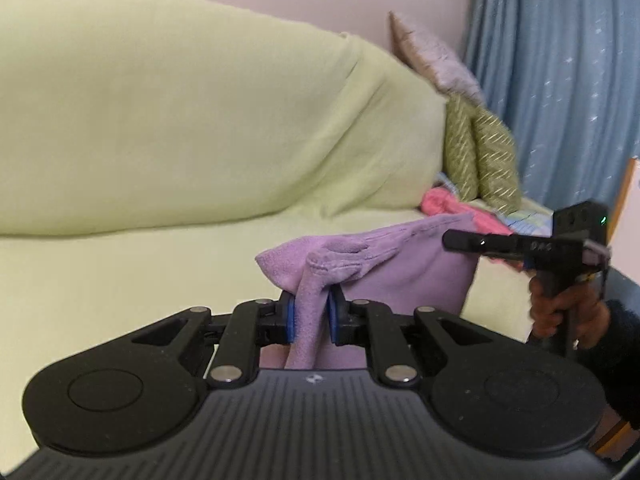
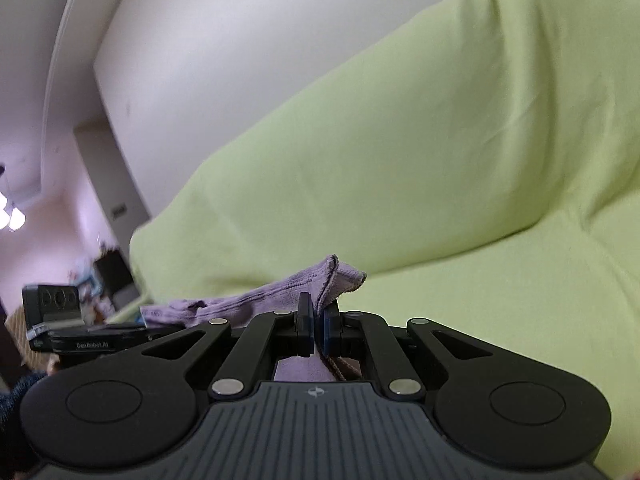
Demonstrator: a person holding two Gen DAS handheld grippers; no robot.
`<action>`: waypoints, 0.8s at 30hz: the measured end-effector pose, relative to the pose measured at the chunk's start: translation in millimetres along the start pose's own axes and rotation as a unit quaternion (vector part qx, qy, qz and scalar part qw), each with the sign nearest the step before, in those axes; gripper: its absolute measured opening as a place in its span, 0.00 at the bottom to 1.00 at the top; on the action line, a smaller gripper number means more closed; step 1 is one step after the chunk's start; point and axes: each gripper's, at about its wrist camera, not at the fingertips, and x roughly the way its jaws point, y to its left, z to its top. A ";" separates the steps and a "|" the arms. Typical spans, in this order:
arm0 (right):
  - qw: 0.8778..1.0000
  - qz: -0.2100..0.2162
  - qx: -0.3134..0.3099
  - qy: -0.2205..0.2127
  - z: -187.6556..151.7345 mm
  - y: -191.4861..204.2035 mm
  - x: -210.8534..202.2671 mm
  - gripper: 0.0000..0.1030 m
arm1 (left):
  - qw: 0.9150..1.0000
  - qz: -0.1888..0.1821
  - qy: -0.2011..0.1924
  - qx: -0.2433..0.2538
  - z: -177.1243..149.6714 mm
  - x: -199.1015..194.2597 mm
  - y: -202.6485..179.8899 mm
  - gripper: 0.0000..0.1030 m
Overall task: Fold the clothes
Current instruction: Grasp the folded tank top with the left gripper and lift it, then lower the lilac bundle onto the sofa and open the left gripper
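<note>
A lilac fleece cloth [image 1: 408,272] hangs stretched between my two grippers above a sofa covered in a pale green sheet [image 1: 160,128]. My left gripper [image 1: 311,316] is shut on a bunched corner of the cloth, whose folds spill over the blue pads [image 1: 290,316]. In the left wrist view the right gripper [image 1: 456,240] comes in from the right, held by a hand [image 1: 564,312], at the cloth's far edge. In the right wrist view my right gripper [image 2: 319,326] is shut on a hemmed corner of the lilac cloth [image 2: 256,300], which runs left toward the other gripper's body [image 2: 60,316].
Two olive patterned cushions [image 1: 480,156] and a mauve cushion [image 1: 436,60] lean at the sofa's right end, beside a pink garment [image 1: 444,204] and a blue curtain [image 1: 560,80]. White walls [image 2: 200,60] and a lit room [image 2: 60,216] lie to the left in the right wrist view.
</note>
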 end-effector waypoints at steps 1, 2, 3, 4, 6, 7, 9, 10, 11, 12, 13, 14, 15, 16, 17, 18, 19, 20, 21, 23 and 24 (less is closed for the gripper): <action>1.000 -0.006 0.000 0.012 -1.7 2.8 1.3 0.05 | 1.000 0.005 0.005 -0.004 -4.4 -4.7 -4.1 0.12; 1.000 -0.013 0.001 0.024 -3.4 5.5 2.8 0.05 | 1.000 0.008 0.010 -0.015 -9.2 -7.0 -5.2 0.12; 0.999 -0.020 0.020 0.039 -6.1 1.3 10.9 0.05 | 0.999 0.010 0.019 -0.030 -12.4 -5.6 -2.3 0.12; 0.997 -0.027 0.039 0.054 -8.9 -3.1 19.4 0.05 | 0.999 0.013 0.030 -0.043 -16.0 -0.8 2.8 0.12; 0.993 -0.048 0.065 0.090 -18.1 -17.3 46.4 0.05 | 0.996 0.026 0.057 -0.057 -22.5 21.1 21.4 0.12; 0.990 -0.062 0.072 0.107 -23.4 -26.1 63.0 0.05 | 0.994 0.030 0.071 -0.071 -25.5 37.3 33.2 0.12; 0.982 -0.093 0.083 0.140 -37.0 -43.9 93.0 0.05 | 0.989 0.039 0.095 -0.105 -33.8 69.5 62.0 0.12; 0.979 -0.105 0.086 0.151 -40.9 -51.2 107.1 0.05 | 0.986 0.048 0.105 -0.118 -37.7 85.0 76.7 0.12; 0.976 -0.116 0.088 0.162 -44.7 -58.6 121.2 0.05 | 0.984 0.054 0.114 -0.129 -41.0 100.2 89.9 0.12; 0.974 -0.126 0.085 0.168 -46.8 -63.4 132.7 0.05 | 0.981 0.060 0.123 -0.139 -44.6 113.1 101.3 0.12; 0.972 -0.135 0.080 0.173 -48.7 -66.9 142.3 0.05 | 0.978 0.065 0.132 -0.146 -47.5 124.7 110.3 0.14; 0.971 -0.142 0.075 0.177 -49.9 -69.5 149.9 0.05 | 0.977 0.069 0.138 -0.147 -50.0 134.3 116.6 0.18; 0.972 -0.141 0.072 0.172 -55.7 -70.3 148.0 0.05 | 0.977 0.070 0.135 -0.149 -52.2 138.9 122.0 0.21; 0.973 -0.143 0.072 0.167 -56.9 -70.6 148.2 0.08 | 0.977 0.067 0.129 -0.153 -52.0 138.6 126.6 0.23; 0.973 -0.147 0.074 0.164 -57.7 -71.8 147.3 0.18 | 0.978 0.065 0.123 -0.157 -51.9 138.0 131.1 0.27; 0.972 -0.157 0.075 0.157 -56.3 -72.2 146.4 0.28 | 0.977 0.076 0.116 -0.162 -51.2 133.6 135.3 0.31; 0.971 -0.176 0.070 0.147 -55.5 -68.9 150.5 0.33 | 0.976 0.086 0.110 -0.167 -50.5 129.1 139.4 0.36; 0.969 -0.196 0.064 0.137 -54.8 -65.4 154.9 0.37 | 0.975 0.101 0.101 -0.171 -49.0 123.4 141.8 0.35; 0.969 -0.203 0.058 0.125 -53.7 -60.3 146.4 0.37 | 0.973 0.116 0.092 -0.177 -47.1 116.2 143.2 0.34; 0.970 -0.216 0.046 0.099 -51.4 -50.0 128.3 0.37 | 0.971 0.141 0.074 -0.180 -44.6 97.0 140.9 0.28; 0.973 -0.208 0.041 0.090 -53.2 -38.9 115.4 0.37 | 0.972 0.143 0.068 -0.173 -44.7 85.9 133.5 0.25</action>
